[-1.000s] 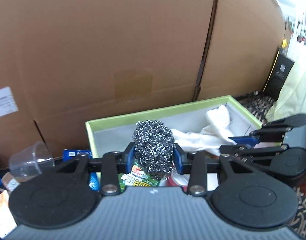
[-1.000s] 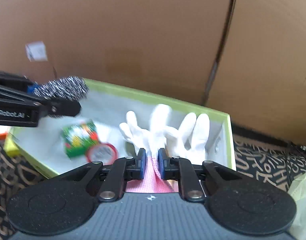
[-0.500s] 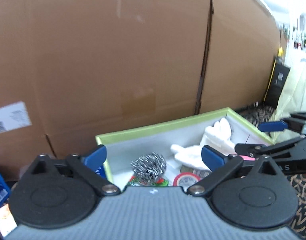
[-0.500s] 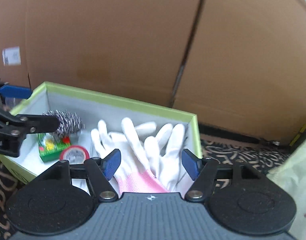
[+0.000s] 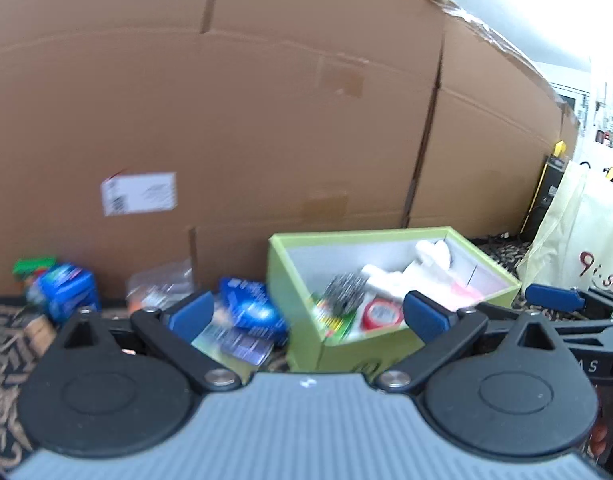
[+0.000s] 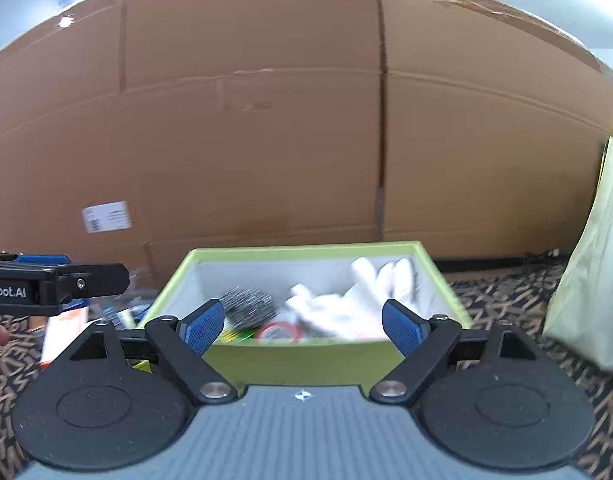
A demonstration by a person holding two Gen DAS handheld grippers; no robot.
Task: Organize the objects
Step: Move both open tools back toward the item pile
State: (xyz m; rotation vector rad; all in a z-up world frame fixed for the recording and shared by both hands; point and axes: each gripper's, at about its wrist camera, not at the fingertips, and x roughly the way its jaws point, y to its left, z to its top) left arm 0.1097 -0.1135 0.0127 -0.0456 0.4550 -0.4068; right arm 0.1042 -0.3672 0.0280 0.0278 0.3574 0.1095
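Note:
A lime-green box (image 5: 358,350) (image 6: 306,354) stands on the patterned floor before a cardboard wall. Inside lie a steel wool scrubber (image 5: 343,288) (image 6: 248,307), white gloves (image 5: 410,266) (image 6: 346,304) with a pink cuff, a red-rimmed tape roll (image 5: 382,314) (image 6: 278,332) and a green packet (image 5: 326,320). My left gripper (image 5: 306,316) is open and empty, drawn back from the box. My right gripper (image 6: 302,326) is opening, with nothing between its blue pads, also back from the box. The left gripper's side (image 6: 54,280) shows at the left of the right wrist view.
Blue packets (image 5: 246,312), another blue pack (image 5: 68,292) and a clear plastic cup (image 5: 160,286) lie on the floor left of the box. A cream tote bag (image 5: 578,256) (image 6: 590,280) stands at the right. Tall cardboard sheets (image 6: 306,140) close off the back.
The left gripper let go of the scrubber and the right let go of the gloves; both things now lie in the box. Both grippers opened wide and pulled back from the box.

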